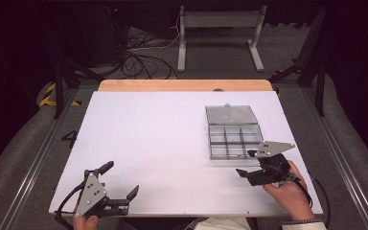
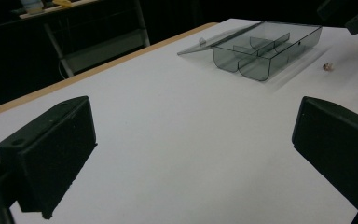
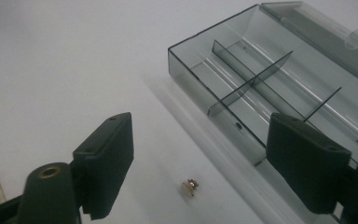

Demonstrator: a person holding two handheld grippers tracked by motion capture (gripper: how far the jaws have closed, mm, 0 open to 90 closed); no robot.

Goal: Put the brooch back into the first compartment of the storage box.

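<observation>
With its jaws wide apart and holding nothing, the right hand-held gripper (image 3: 200, 154) hovers over a tiny gold piece (image 3: 190, 185) low in the frame beside the clear box (image 3: 279, 79); so small, it could squirt sideways off the surface (image 3: 51, 60) when pinched.

The tiny brass-coloured metal piece (image 3: 190, 186) on the white table (image 3: 65, 70) is too small to identify, and the clear grey plastic compartment box (image 3: 279, 88) is cut off at the right gripper view's right edge.
</observation>
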